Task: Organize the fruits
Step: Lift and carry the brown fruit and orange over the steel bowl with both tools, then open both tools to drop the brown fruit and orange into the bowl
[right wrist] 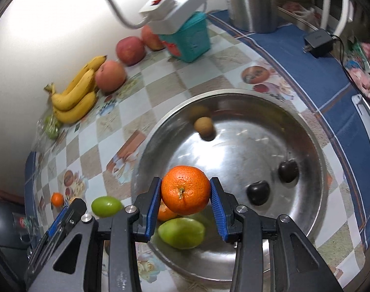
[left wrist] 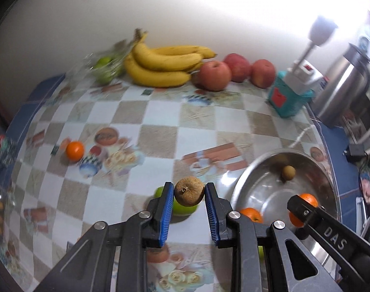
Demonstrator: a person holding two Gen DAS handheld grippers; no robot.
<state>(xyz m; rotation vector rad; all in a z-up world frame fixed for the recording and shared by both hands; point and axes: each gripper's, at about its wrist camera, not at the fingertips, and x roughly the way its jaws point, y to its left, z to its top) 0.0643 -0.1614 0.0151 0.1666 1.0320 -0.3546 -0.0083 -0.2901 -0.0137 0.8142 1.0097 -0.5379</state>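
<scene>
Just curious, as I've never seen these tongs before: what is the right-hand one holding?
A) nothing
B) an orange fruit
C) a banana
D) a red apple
B: the right wrist view shows the right tongs clamped on an orange fruit, held above the metal bowl.

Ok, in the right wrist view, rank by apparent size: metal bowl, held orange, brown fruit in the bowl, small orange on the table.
1. Metal bowl
2. Held orange, enlarged by nearness to the camera
3. Brown fruit
4. Small orange
</scene>
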